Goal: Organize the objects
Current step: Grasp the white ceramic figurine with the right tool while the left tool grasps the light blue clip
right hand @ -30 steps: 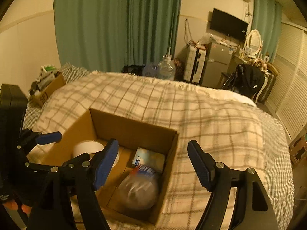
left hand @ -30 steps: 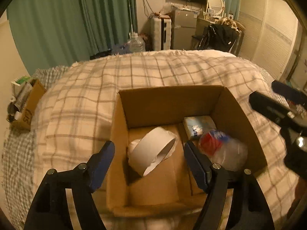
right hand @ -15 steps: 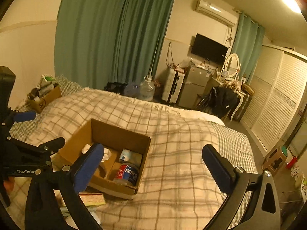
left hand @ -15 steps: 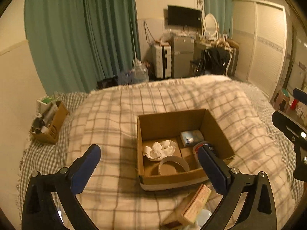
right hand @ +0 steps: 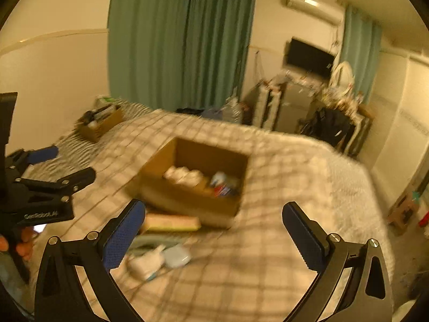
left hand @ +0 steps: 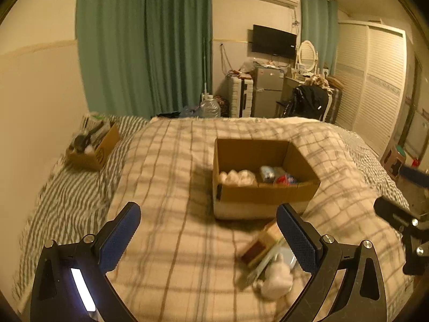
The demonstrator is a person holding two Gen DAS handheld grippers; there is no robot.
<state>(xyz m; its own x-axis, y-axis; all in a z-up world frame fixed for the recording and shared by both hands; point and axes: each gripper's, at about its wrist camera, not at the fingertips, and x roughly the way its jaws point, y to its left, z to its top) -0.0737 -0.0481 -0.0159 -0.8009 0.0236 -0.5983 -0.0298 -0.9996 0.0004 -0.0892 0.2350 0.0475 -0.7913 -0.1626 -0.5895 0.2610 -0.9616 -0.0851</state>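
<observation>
An open cardboard box (left hand: pixel 268 190) (right hand: pixel 187 198) sits on the checked bedspread (left hand: pixel 174 166), holding white crumpled paper (left hand: pixel 237 177), a pale packet (left hand: pixel 268 172) and a red-and-blue wrapped item (left hand: pixel 287 179). In front of the box lie a flat tan carton (left hand: pixel 261 244) (right hand: pixel 171 222), a small white object (left hand: pixel 276 281) (right hand: pixel 146 264) and a pale lid-like piece (right hand: pixel 177 257). My left gripper (left hand: pixel 211 237) is open and empty, well back from the box. My right gripper (right hand: pixel 214 237) is also open and empty. The left gripper's black body (right hand: pixel 40 196) shows at the right view's left edge.
A second cardboard box (left hand: pixel 92 147) of clutter rests on the striped sheet (left hand: pixel 67 201) by the wall. Beyond the bed stand green curtains (left hand: pixel 144 45), a water jug (left hand: pixel 210 107), a small fridge (left hand: pixel 268 91) and a wardrobe (left hand: pixel 375 80).
Both grippers have pulled back and up from over the box and their jaws have widened. The white roll left in the box, and loose items in front of it came into view.
</observation>
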